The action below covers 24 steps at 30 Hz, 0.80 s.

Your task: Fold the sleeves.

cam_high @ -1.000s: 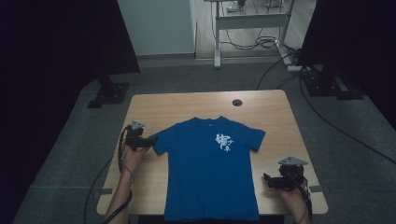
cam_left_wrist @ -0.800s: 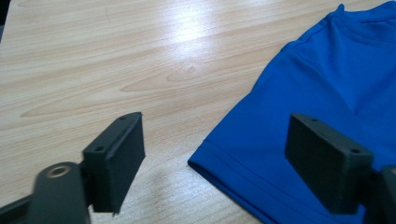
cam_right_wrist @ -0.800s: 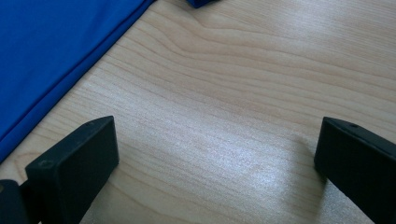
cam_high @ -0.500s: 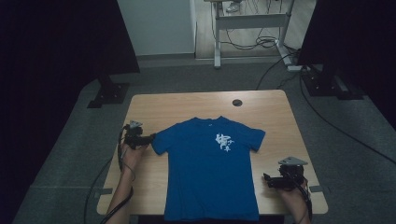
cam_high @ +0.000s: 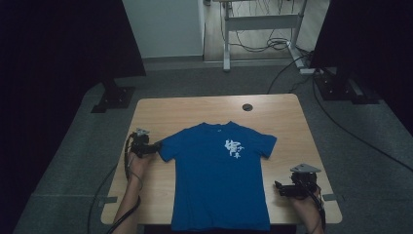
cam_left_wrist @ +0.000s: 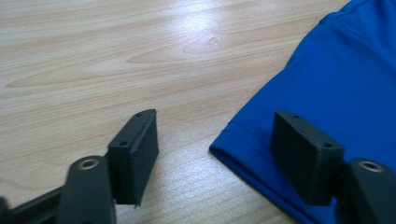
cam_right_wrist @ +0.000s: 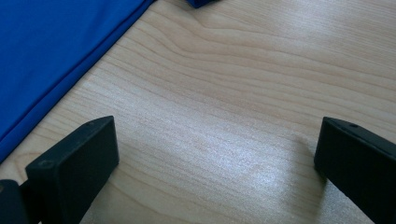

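A blue t-shirt with a white print lies flat, front up, on the wooden table, its hem at the near edge. My left gripper is at the shirt's left sleeve. In the left gripper view the gripper straddles the sleeve's hem: one jaw is over bare wood, the other over the blue cloth. Its jaws have just been closing, but a wide gap remains and the pads do not press the cloth. My right gripper rests open on bare wood right of the shirt's side edge, with nothing between its jaws.
A round cable hole sits near the table's far edge. Behind the table stand a desk frame with cables and dark stands with floor bases. Bare wood lies on both sides of the shirt.
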{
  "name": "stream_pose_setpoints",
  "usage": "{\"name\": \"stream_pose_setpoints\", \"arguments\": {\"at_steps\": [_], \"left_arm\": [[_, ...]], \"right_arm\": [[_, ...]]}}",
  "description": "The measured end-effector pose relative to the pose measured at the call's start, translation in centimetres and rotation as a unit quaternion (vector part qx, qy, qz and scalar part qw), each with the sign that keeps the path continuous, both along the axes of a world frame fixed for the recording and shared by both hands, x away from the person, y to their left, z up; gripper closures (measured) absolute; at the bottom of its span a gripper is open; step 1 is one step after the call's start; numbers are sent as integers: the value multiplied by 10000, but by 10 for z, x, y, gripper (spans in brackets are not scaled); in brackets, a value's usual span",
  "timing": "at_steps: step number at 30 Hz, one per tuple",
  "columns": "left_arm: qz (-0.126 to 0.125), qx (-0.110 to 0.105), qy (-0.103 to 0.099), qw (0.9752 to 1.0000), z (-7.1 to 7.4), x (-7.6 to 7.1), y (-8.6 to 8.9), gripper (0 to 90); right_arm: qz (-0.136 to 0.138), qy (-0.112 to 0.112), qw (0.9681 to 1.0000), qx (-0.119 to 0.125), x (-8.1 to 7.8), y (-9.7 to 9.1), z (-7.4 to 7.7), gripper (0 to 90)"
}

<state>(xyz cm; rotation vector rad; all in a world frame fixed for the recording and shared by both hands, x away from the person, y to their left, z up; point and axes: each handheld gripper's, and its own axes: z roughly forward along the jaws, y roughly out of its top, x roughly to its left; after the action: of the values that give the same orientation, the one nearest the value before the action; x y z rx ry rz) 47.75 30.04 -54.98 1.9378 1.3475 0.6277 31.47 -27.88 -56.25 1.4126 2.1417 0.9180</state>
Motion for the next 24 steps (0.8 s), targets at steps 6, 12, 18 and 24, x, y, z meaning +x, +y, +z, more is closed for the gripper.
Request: {"name": "stream_pose_setpoints", "arguments": {"at_steps": [6,12,18,24], "left_arm": [[-154,-57,-61,9998,0,-6,-6,574],[-170,-290,8,9994,0,-8,-8,851],[-75,-312,10,9995,0,-8,-10,869],[-27,-223,-67,9997,3,-10,-14,869]], "right_arm": [[8,-6,10000,-4,0,0,0,0],[7,-6,10000,-3,0,0,0,0],[8,-7,10000,-3,0,0,0,0],[7,-6,10000,-2,0,0,0,0]]}}
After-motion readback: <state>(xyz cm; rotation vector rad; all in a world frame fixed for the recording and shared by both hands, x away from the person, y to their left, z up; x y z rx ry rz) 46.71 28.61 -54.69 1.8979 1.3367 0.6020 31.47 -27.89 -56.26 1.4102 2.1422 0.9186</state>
